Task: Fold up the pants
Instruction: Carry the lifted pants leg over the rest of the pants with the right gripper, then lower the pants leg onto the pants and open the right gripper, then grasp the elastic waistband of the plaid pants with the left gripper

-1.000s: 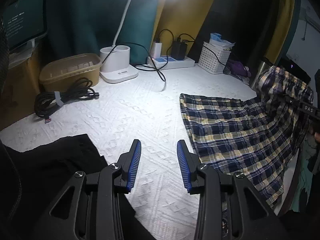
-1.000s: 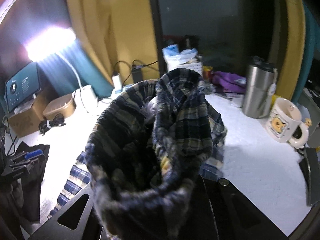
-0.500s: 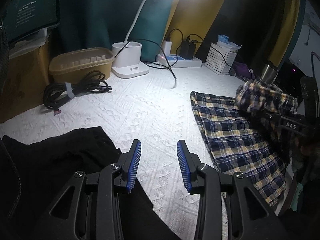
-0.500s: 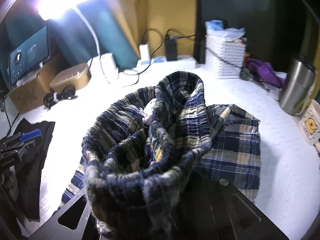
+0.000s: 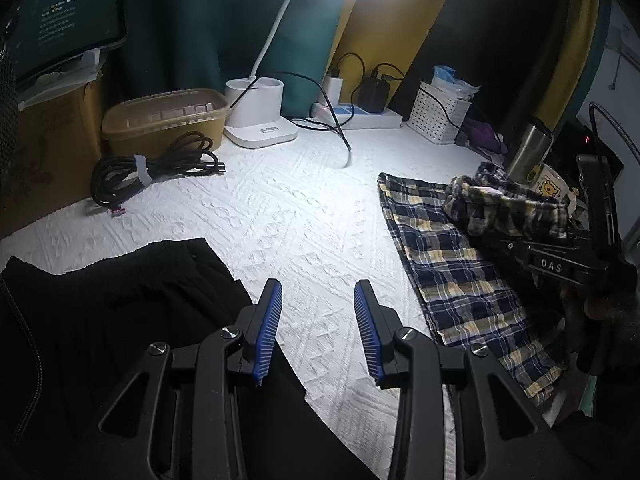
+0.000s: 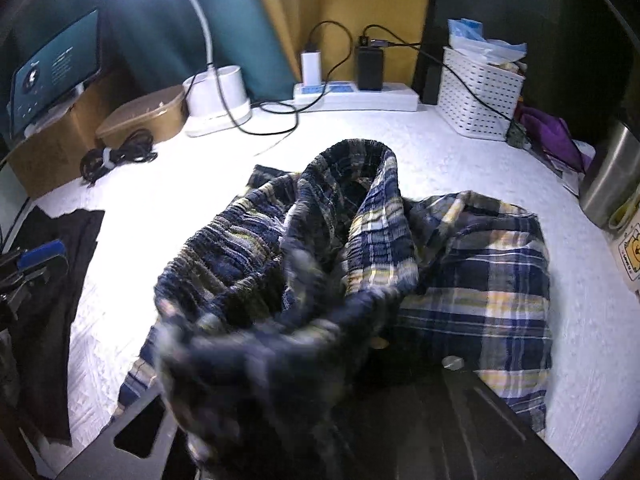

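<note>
Blue ribbed pads [image 5: 269, 332] on my left gripper [image 5: 316, 334] are standing apart at a moderate gap, holding nothing, with only the white embossed bedspread [image 5: 280, 216] showing between them at the lower centre of the left wrist view. Beside them, at the lower left, black cloth [image 5: 120, 320] is lying in soft, matte folds. My right gripper [image 5: 552, 264] is sitting at the right edge of that view, a black frame draped with the plaid pants [image 5: 460, 272]; its jaws have just been opening, and the gathered elastic waistband [image 6: 240, 248] is still bunched over them, so I cannot tell whether the pads are pressing on the fabric. In the right wrist view the pants are filling the centre and lower frame: thin woven cloth in navy, white and yellow checks, the ribbed waistband curling into a rumpled loop while the flatter leg part is spreading toward the right on the bedspread. Near the lower edge the fabric is blurring. At the upper left a white desk lamp [image 5: 260, 120] with a curved neck is glaring down, next to a tan plastic box [image 5: 160, 120] and a coiled black cable [image 5: 152, 168]. At the upper right, a white perforated basket [image 6: 476, 96] is standing by a power strip [image 6: 356, 96], and a brushed steel tumbler [image 6: 608, 184] is shining at the right edge.
</note>
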`<state>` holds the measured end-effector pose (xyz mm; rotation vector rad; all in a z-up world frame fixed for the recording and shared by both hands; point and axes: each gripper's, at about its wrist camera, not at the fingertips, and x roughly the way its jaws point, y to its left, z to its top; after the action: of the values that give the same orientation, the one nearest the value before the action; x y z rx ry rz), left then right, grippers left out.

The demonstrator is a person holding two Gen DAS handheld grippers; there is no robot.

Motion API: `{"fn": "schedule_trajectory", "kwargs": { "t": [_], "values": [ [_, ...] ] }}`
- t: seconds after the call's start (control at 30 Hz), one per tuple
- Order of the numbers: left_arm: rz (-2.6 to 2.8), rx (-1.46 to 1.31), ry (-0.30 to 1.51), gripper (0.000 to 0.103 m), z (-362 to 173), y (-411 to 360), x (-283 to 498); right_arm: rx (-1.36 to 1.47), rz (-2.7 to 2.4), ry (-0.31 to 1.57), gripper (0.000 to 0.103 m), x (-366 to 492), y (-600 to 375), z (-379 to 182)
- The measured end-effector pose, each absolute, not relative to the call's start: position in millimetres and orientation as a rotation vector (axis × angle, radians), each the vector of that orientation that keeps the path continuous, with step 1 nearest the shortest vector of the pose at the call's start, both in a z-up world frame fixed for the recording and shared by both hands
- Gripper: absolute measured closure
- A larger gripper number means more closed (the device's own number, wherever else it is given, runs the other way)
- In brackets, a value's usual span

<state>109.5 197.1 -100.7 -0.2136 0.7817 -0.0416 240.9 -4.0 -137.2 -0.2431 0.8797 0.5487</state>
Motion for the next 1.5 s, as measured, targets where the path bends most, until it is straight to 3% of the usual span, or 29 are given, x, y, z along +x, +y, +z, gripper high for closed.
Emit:
{"fn": "schedule_trajectory", "kwargs": {
  "t": [0.07, 0.13, 0.63, 0.77, 1.3, 1.43, 1.47, 1.5],
  "values": [
    [-0.043, -0.210, 0.781, 0.066, -99, 195, 108, -0.230, 0.583, 0.876, 0.034, 237, -1, -136],
    [-0.042, -0.207, 0.778, 0.066, -97, 192, 105, -0.240, 0.618, 0.864, 0.025, 230, 4, -135],
    [-0.055, -0.166, 0.762, 0.065, -79, 160, 103, -0.192, 0.730, 0.778, 0.025, 196, -20, -102],
    [-0.092, -0.159, 0.748, 0.043, -73, 138, 111, -0.153, 0.660, 0.759, 0.025, 205, -55, -100],
    [-0.250, -0.077, 0.826, 0.043, -97, 43, 166, 0.011, 0.466, 0.800, 0.025, 234, -194, -135],
    [-0.224, -0.066, 0.858, 0.070, -109, 39, 174, 0.036, 0.491, 0.810, 0.025, 231, -202, -145],
    [-0.228, -0.068, 0.864, 0.088, -111, 39, 175, 0.036, 0.497, 0.814, 0.026, 228, -201, -147],
    [-0.232, -0.070, 0.871, 0.092, -113, 40, 175, 0.033, 0.508, 0.819, 0.028, 225, -200, -150]
  ]
}}
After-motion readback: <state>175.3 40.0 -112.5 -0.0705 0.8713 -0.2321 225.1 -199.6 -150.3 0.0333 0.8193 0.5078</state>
